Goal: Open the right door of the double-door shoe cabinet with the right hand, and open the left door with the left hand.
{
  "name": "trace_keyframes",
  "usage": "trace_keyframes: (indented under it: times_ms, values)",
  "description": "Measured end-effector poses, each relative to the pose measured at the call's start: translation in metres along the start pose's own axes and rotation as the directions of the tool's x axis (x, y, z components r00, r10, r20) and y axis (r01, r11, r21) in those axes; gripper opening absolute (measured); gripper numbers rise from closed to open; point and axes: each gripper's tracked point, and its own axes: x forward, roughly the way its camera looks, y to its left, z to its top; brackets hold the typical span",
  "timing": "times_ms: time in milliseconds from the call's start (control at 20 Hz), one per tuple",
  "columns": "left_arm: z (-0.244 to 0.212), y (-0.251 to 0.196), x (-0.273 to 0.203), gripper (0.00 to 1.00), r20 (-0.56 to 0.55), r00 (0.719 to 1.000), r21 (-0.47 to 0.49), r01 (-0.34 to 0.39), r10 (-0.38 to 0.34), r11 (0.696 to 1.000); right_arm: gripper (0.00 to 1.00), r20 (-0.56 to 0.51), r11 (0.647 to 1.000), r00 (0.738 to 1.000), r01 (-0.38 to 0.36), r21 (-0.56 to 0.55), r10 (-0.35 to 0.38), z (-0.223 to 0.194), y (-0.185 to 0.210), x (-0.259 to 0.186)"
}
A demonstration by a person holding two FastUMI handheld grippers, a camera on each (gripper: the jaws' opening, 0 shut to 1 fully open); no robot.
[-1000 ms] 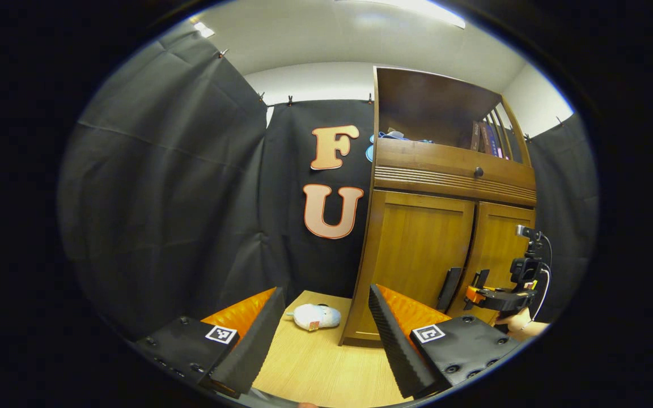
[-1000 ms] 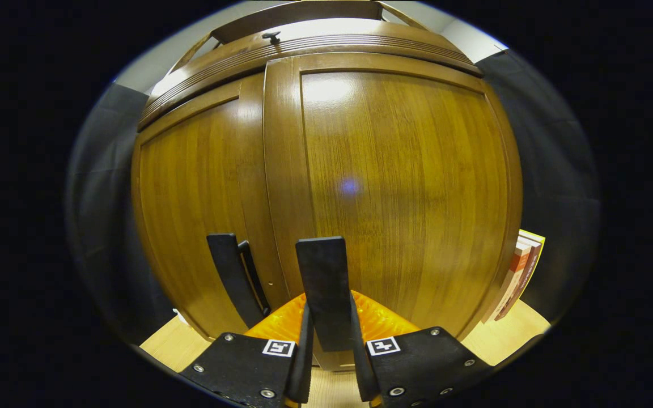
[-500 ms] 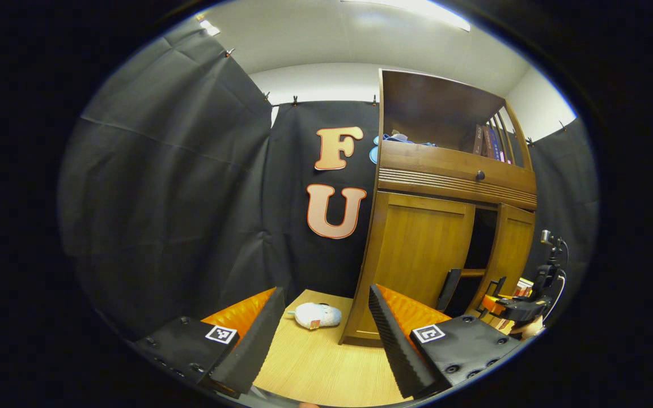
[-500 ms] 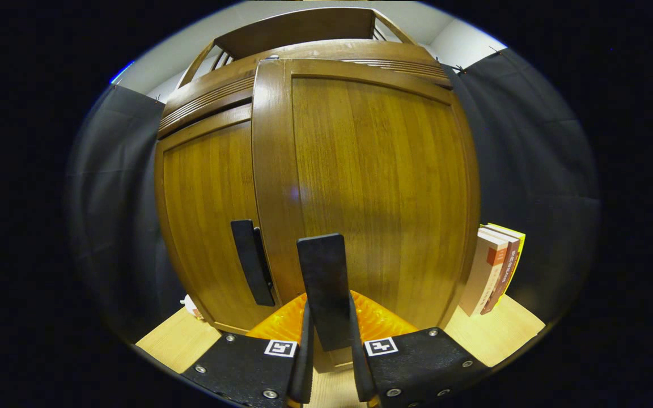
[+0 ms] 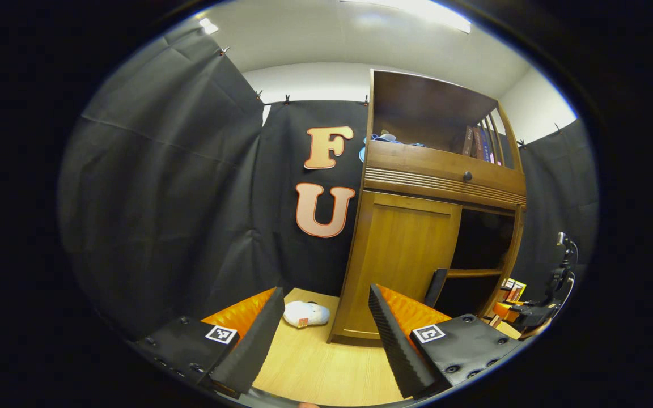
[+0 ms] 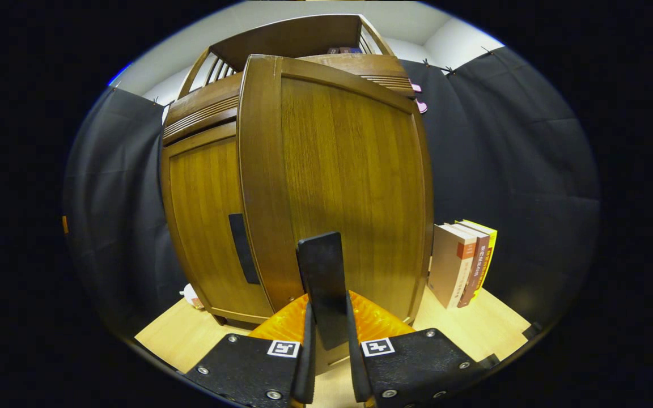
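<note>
The wooden shoe cabinet (image 5: 440,175) stands on the table, right of centre in the left gripper view. Its left door (image 5: 400,266) is closed, with a black handle (image 5: 435,286) at its inner edge. The right half gapes dark (image 5: 482,249), with a shelf inside. My left gripper (image 5: 323,334) is open, short of the cabinet and holding nothing. In the right gripper view the right door (image 6: 343,181) stands swung out. My right gripper (image 6: 329,326) is shut on its black handle (image 6: 322,272). The left door (image 6: 207,221) and its handle (image 6: 237,249) lie behind, to the left.
A white plush toy (image 5: 304,313) lies on the wooden table (image 5: 315,365) left of the cabinet's foot. Several books (image 6: 465,260) stand upright right of the cabinet. An upper shelf (image 5: 428,116) holds books and blue items. Black cloth walls surround the booth.
The right door has swung from closed to wide open, pulled by my right gripper on its handle. The dark interior now shows. My left gripper has hardly moved.
</note>
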Motion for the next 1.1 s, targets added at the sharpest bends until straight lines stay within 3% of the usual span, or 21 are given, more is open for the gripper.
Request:
trace_keyframes:
  times_ms: [650, 1100]
  values:
    - [-0.008, -0.054, 0.011, 0.94, -0.018, 0.995, 0.006, 0.099, -0.099, 0.995, 0.08, -0.016, 0.993, 0.993, 0.121, -0.003, -0.121, 0.000, -0.083, -0.054]
    - [-0.001, -0.100, 0.015, 0.94, 0.008, 0.995, 0.023, 0.103, -0.103, 0.994, 0.07, -0.041, 0.998, 0.997, 0.060, -0.017, -0.061, -0.001, -0.129, -0.069]
